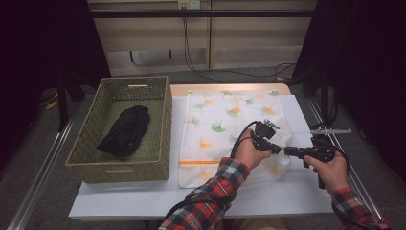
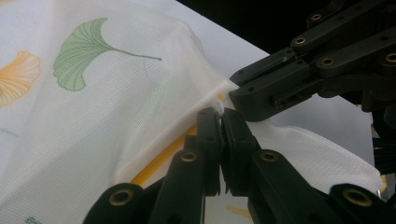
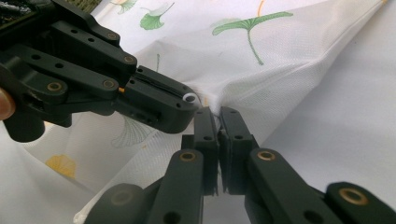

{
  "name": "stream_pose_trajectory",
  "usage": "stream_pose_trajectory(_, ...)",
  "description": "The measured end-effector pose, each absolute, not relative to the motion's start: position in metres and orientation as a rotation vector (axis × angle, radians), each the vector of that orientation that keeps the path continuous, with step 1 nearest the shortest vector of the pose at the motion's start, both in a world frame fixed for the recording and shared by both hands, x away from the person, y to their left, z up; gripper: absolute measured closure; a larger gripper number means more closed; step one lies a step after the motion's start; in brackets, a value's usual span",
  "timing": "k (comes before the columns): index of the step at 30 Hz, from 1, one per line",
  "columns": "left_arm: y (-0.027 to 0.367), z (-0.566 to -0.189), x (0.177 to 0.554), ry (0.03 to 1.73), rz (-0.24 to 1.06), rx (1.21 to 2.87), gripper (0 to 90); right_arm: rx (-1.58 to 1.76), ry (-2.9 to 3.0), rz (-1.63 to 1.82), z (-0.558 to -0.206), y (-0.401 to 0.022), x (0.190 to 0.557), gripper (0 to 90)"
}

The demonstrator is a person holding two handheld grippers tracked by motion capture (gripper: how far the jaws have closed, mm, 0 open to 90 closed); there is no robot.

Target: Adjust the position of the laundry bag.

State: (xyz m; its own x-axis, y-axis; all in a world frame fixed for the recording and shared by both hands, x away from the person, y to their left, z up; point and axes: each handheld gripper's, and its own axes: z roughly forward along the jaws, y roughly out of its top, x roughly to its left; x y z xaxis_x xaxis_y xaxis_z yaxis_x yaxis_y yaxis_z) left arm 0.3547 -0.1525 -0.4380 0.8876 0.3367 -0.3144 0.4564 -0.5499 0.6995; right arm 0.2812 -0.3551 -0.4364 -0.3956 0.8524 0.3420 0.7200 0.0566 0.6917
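White cloth printed with ginkgo leaves lies spread on the table, centre-right, just right of the wicker basket. Left gripper and right gripper meet tip to tip at the cloth's right edge, roughly 4 o'clock from cloth centre. In the left gripper view, the left gripper has its jaws pressed together on a pinch of the cloth edge, fabric pulled up into a peak. In the right gripper view, the right gripper is likewise clamped on the cloth fold, just beside the other one. Dark bundled item sits inside the basket, at 9 o'clock from the cloth. Person's plaid sleeves enter from 6 o'clock.
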Motion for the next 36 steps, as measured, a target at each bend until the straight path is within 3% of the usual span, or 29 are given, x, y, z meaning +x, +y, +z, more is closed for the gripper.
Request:
stream_pose_trajectory(22, -0.154, -0.436, 0.352, 0.703, -0.179, 2.169, 90.0, 1.647, 2.156, 1.287, -0.435, -0.353, 0.281, 86.4)
stream_pose_trajectory(25, -0.152, -0.437, 0.353, 0.716, -0.196, 2.177, 90.0, 1.658, 2.144, 1.304, -0.436, -0.353, 0.282, 84.6)
stream_pose_trajectory(27, -0.15, -0.437, 0.354, 0.724, -0.205, 2.171, 90.0, 1.674, 2.131, 1.302, -0.437, -0.353, 0.283, 77.9)
stream_pose_trajectory(33, -0.145, -0.436, 0.356, 0.729, -0.225, 2.161, 90.0, 1.689, 2.161, 1.305, -0.442, -0.348, 0.288, 68.8)
stream_pose_trajectory(36, -0.143, -0.435, 0.356, 0.728, -0.224, 2.166, 90.0, 1.699, 2.179, 1.311, -0.445, -0.346, 0.288, 74.5)
